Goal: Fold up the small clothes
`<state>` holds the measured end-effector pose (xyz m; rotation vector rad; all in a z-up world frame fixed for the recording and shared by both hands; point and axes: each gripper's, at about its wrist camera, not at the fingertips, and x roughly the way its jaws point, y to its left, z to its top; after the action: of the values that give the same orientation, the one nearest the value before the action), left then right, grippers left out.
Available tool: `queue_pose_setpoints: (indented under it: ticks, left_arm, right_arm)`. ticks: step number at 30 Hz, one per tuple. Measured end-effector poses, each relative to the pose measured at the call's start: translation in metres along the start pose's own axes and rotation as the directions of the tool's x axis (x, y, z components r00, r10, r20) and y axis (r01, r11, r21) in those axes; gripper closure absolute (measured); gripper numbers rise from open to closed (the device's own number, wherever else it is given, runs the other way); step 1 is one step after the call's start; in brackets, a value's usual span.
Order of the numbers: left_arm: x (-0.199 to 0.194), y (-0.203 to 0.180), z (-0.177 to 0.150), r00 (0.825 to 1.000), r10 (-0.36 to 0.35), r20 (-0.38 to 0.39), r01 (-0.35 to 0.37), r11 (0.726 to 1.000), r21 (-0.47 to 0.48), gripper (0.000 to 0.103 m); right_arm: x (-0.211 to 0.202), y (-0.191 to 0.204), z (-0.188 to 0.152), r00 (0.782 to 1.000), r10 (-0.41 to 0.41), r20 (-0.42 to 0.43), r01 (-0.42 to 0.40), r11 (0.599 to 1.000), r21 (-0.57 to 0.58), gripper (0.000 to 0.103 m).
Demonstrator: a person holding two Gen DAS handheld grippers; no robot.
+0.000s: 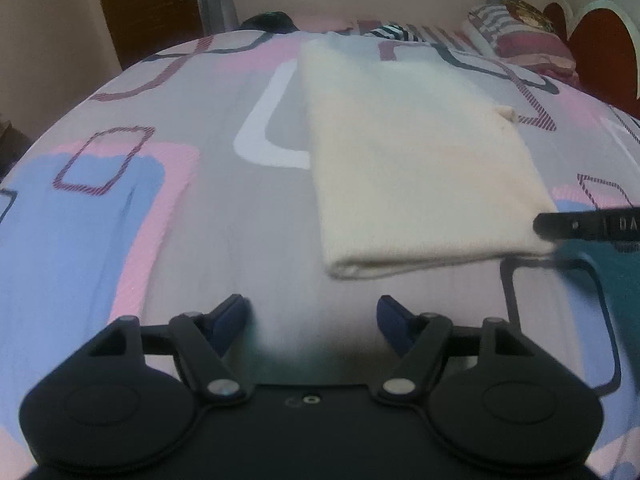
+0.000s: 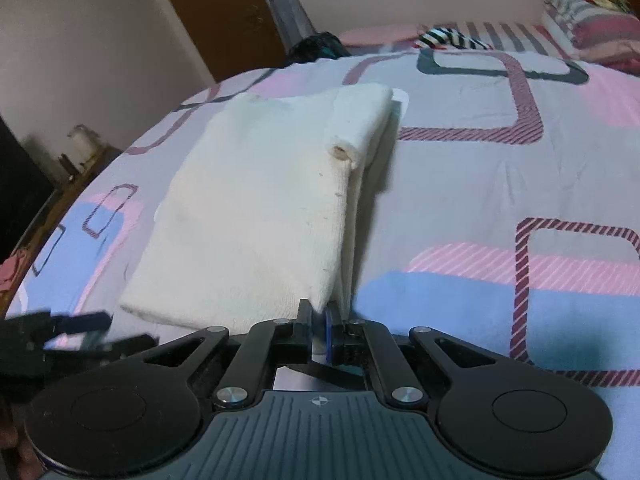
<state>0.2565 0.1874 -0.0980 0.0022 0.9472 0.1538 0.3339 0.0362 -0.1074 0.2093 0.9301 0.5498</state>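
Note:
A cream knitted garment [image 1: 408, 152] lies folded into a long rectangle on the patterned bedsheet [image 1: 200, 220]. My left gripper [image 1: 312, 316] hovers open just short of the garment's near folded edge, with only sheet between its blue pads. In the right wrist view the same garment [image 2: 256, 208] stretches away from me, its layered edge on the right. My right gripper [image 2: 320, 320] is shut on the garment's near right corner, and cloth shows between its pads. Its black finger enters the left wrist view as the right gripper [image 1: 580, 226]. The left gripper [image 2: 80, 328] appears blurred at the lower left.
A striped black-and-white cloth [image 2: 448, 38] and a dark garment [image 2: 320, 46] lie at the far end of the bed. Pillows [image 1: 532, 44] are stacked at the far right. A wooden door [image 1: 148, 8] stands behind, and a small side table [image 2: 80, 148] sits off the bed's left edge.

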Motion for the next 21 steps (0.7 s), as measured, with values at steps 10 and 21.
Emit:
queue_pose_setpoints:
  ticks: [10,21]
  left_arm:
    - [-0.084,0.006,-0.028,0.993,-0.044,0.105,0.047,0.999,-0.024,0.023]
    - [-0.204,-0.007,-0.093,0.969,-0.103,0.224,0.107,0.994,-0.004,0.005]
  right_arm:
    - [-0.103,0.040,-0.054,0.995,-0.075,0.058,0.079,0.995,-0.062,0.030]
    - [-0.219,0.087,-0.134,0.962,-0.215,0.171,0.219,0.976,-0.009,0.004]
